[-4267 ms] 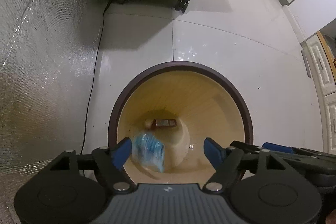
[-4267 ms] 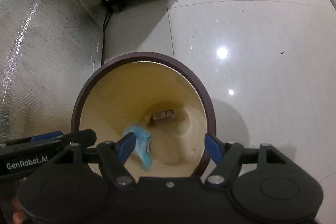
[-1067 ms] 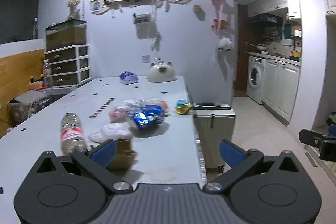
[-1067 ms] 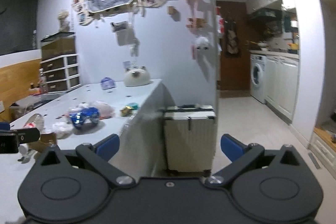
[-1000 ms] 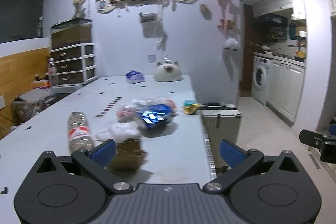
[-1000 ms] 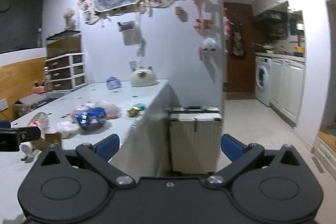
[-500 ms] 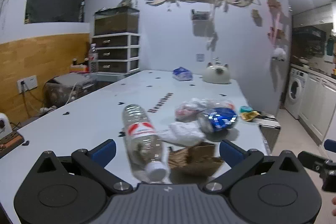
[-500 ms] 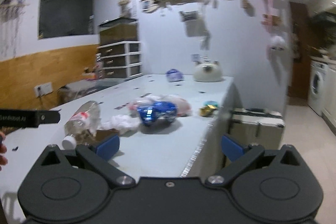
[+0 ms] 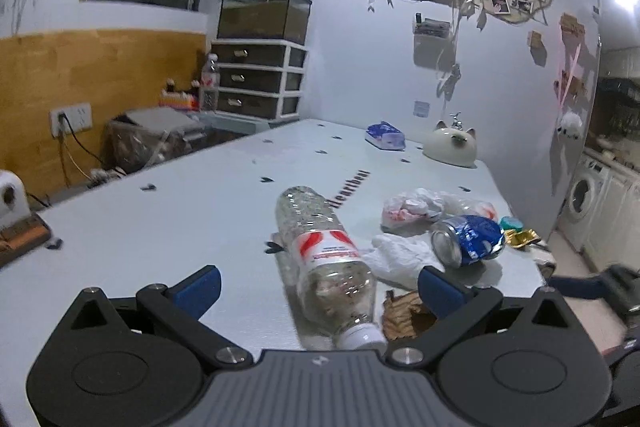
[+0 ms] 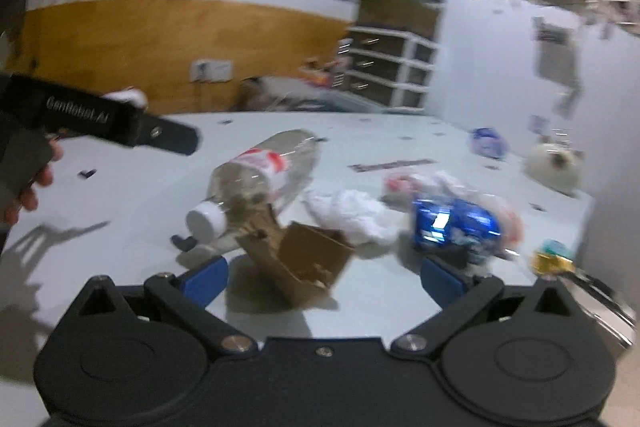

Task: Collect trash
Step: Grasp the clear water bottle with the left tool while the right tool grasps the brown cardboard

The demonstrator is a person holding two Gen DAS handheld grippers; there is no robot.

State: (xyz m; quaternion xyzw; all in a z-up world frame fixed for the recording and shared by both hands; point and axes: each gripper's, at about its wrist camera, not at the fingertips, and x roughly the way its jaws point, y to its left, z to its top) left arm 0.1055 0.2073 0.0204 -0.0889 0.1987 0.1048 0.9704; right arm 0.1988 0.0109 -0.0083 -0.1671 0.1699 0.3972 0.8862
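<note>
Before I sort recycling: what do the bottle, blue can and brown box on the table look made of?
Bottle: clear plastic, see-through ribbed wall, white cap. Blue can: probably thin metal, glossy and dented. Brown box: likely cardboard, matte, torn open. The right view is blurred, so the box is less certain.

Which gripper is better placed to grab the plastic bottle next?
Probably the left gripper: it is open with the plastic bottle lying cap-first between its fingers. The right gripper frames the torn cardboard box instead.
</note>
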